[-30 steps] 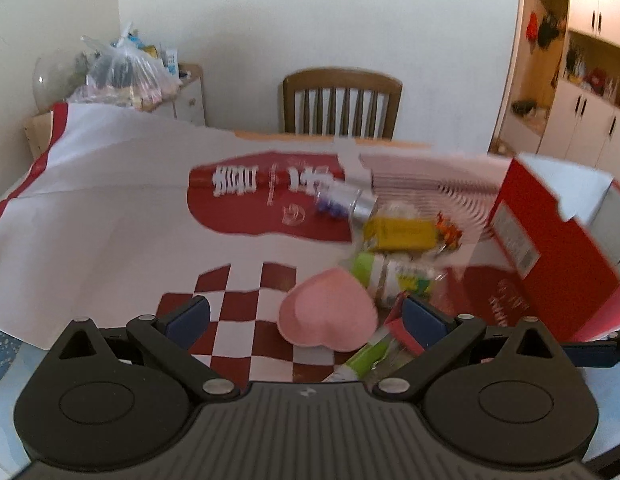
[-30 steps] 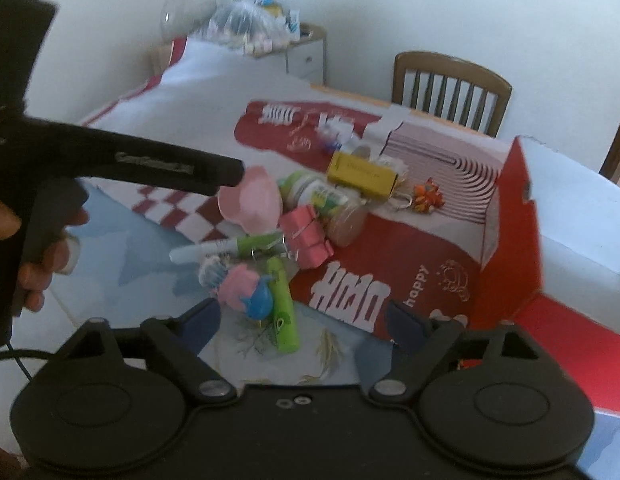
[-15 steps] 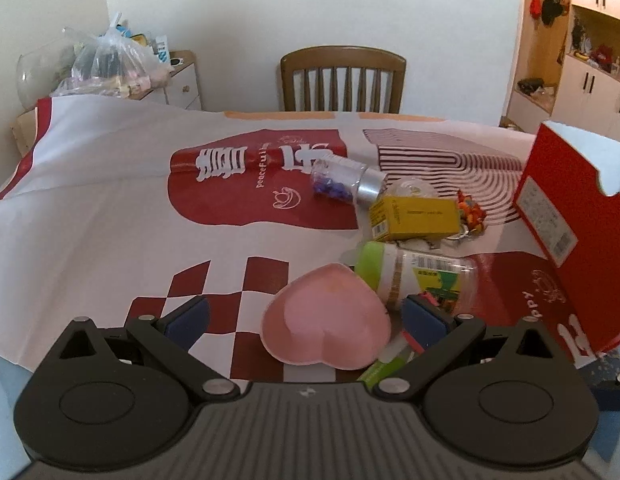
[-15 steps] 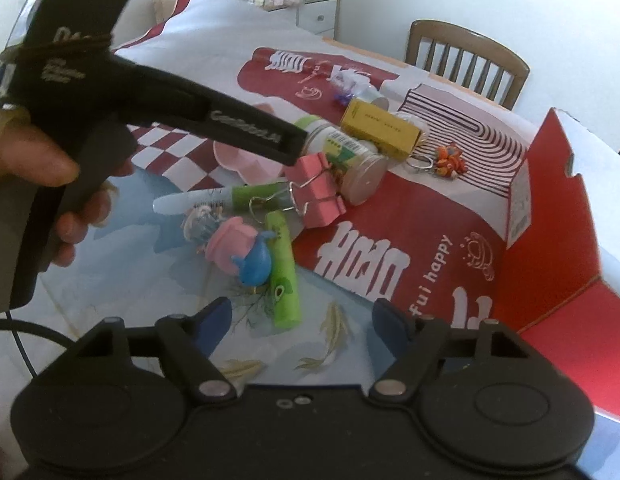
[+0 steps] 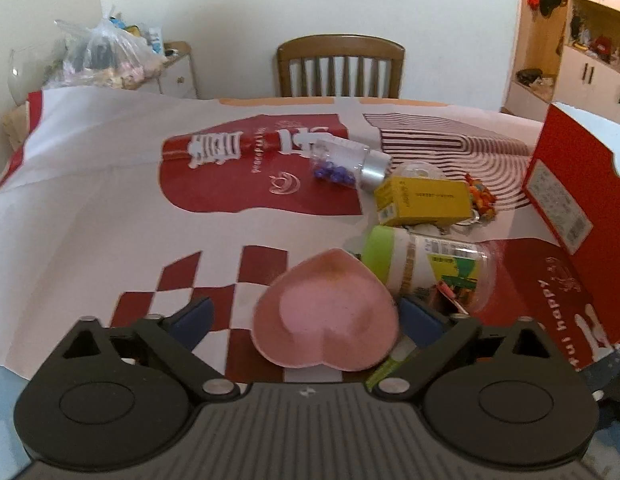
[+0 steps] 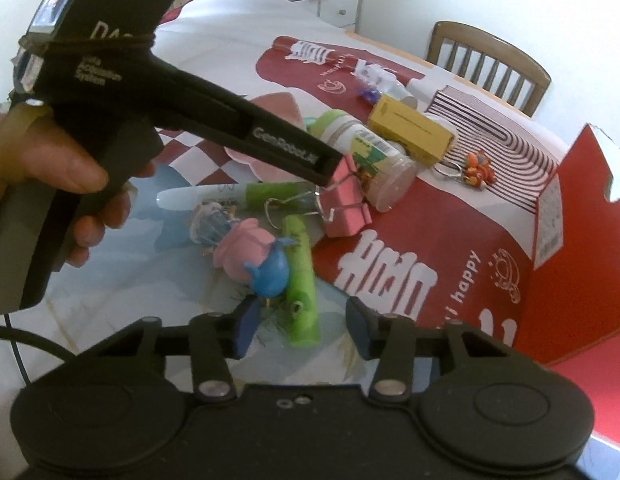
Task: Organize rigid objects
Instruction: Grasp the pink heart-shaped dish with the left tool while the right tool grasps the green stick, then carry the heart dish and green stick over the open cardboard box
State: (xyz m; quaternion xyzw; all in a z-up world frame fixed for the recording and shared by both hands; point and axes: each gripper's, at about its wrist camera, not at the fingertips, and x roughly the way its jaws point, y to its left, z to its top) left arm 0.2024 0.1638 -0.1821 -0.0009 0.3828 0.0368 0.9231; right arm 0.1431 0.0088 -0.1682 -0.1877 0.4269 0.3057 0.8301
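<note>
The step in hand looks like picking up the pink heart-shaped dish (image 5: 325, 316), and to do it well the left gripper (image 5: 306, 320) should come down until both blue pads straddle the dish's rim, then close gently across a narrow part of the heart, since a shallow, smooth dish is likely to skid or tip if pinched only at its edge. The left gripper is wide open and holds nothing; the dish sits between its two fingers, nearer the right one, and whether a pad already touches it cannot be told. Taking the dish as the landmark: a jar with a green lid (image 5: 425, 268) lies on its side just behind and to the right of it, close enough that the right finger may bump it, so the approach should stay clear of that side. Beyond the jar lie a yellow box (image 5: 423, 202) and a small bottle of purple beads (image 5: 349, 162), and well to the right of the dish stands the red cardboard box (image 5: 581, 216), probably where things are to go. The right gripper (image 6: 300, 330) is also open and empty, though less widely; it hovers on the near side of the dish over a green marker (image 6: 300, 276), with a pink and blue toy (image 6: 258, 260) just beside it.
</note>
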